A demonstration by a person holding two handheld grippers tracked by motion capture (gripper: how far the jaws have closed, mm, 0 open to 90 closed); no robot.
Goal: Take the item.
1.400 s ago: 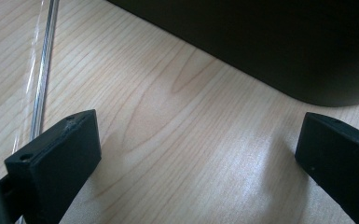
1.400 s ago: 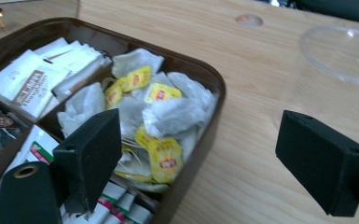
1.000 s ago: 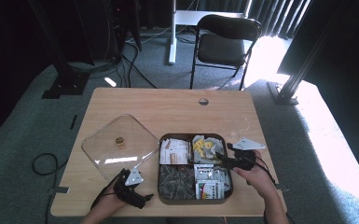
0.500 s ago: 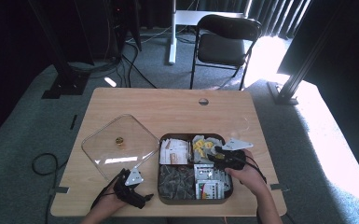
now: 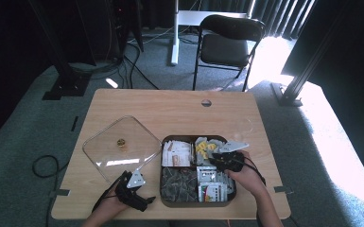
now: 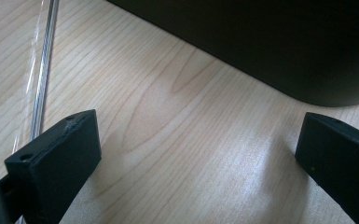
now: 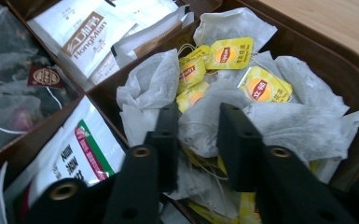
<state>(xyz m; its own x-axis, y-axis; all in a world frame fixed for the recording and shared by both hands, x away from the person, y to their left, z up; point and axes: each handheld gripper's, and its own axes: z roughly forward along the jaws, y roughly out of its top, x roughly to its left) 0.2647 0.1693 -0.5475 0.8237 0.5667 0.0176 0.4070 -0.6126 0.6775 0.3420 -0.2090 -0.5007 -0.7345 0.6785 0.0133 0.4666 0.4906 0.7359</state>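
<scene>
The right claw (image 7: 193,135) is lowered into the tray (image 5: 168,142) by the bench's near edge, toward its right corner. Its jaws, just closing, are pinched on a tea bag (image 7: 200,128) in the far right compartment. The left claw (image 6: 191,154), wide open and empty, is rested beside the tray's left wall.

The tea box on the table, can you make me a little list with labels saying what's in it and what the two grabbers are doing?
tea box: dark tray with four compartments, on the wooden table
right gripper: jaws have just been closing, pinching a white tea bag among the yellow-tagged ones
left gripper: open, low over bare table beside the box
clear lid: off, lying left of the box
</scene>
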